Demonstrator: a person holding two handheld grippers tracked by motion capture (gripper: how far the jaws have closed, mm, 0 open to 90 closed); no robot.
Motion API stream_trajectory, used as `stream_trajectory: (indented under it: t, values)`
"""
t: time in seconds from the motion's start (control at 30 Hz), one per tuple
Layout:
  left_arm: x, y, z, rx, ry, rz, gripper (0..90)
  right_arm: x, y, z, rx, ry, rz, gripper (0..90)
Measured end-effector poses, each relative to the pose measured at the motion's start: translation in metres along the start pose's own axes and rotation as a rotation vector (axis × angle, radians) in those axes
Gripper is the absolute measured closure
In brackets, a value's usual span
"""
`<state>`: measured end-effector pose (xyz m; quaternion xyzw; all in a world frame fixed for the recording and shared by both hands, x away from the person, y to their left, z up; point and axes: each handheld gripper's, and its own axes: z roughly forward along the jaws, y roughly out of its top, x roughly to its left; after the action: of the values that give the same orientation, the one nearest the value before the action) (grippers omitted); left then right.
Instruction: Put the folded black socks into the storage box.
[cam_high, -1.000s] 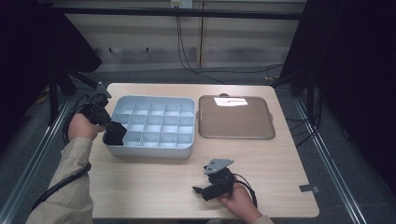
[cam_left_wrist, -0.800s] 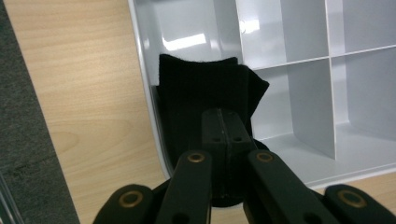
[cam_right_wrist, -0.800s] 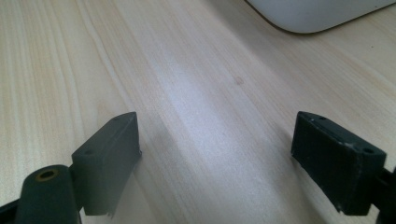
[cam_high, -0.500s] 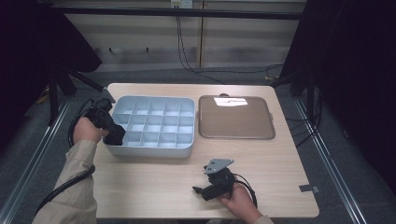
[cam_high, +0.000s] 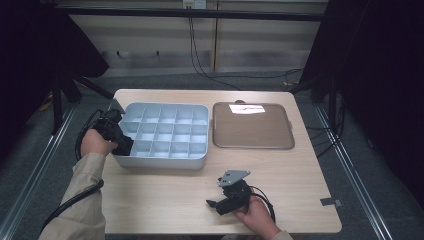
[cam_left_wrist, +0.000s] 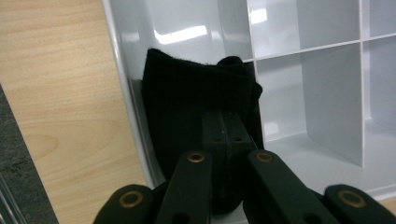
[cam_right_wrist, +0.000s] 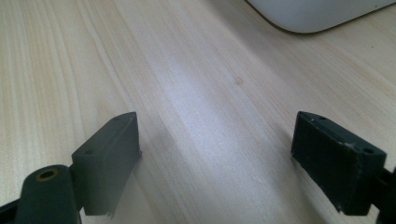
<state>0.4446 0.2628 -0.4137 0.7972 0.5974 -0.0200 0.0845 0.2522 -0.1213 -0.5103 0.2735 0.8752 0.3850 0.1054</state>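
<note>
A pale grey tray (cam_high: 165, 162) divided into many compartments stands at the table's left middle. My left gripper (cam_high: 121, 141) reaches into its near left corner compartment and is shut on a black folded cloth (cam_high: 126, 146). In the left gripper view the jaws (cam_left_wrist: 225, 126) press together on the black cloth (cam_left_wrist: 187, 98), which stands against the tray's outer wall (cam_left_wrist: 122, 84). Near the table's front edge my right gripper (cam_high: 214, 204) lies low over the wood. Its jaws (cam_right_wrist: 215, 154) are wide open with only bare table between them.
A brown flat tray (cam_high: 252, 127) sits right of the divided tray, with a bright patch (cam_high: 246, 108) at its far edge. The divided tray's rounded corner (cam_right_wrist: 317, 14) shows ahead of the right gripper. A small grey tab (cam_high: 330, 202) lies at the front right.
My left hand has dropped lower and drawn in toward the tray's near left corner, taking the black cloth down into the compartment. The right gripper has stayed still.
</note>
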Motion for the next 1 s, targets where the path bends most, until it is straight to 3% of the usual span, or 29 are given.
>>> stream_trajectory:
  t: [0.3, 0.9, 1.0]
  values:
    - [-0.003, -0.001, 0.016, 0.014, -0.029, 0.001, 90.0, 0.0, 0.0, 0.0, 0.0, 0.002, 0.0, 15.0]
    - [-0.008, -0.003, 0.026, 0.034, -0.028, 0.015, 90.0, 0.0, 0.0, 0.0, 0.0, 0.002, 0.002, 15.0]
    - [-0.008, -0.005, 0.026, 0.03, -0.048, 0.009, 90.0, 0.0, 0.0, 0.0, 0.0, 0.001, 0.002, 15.0]
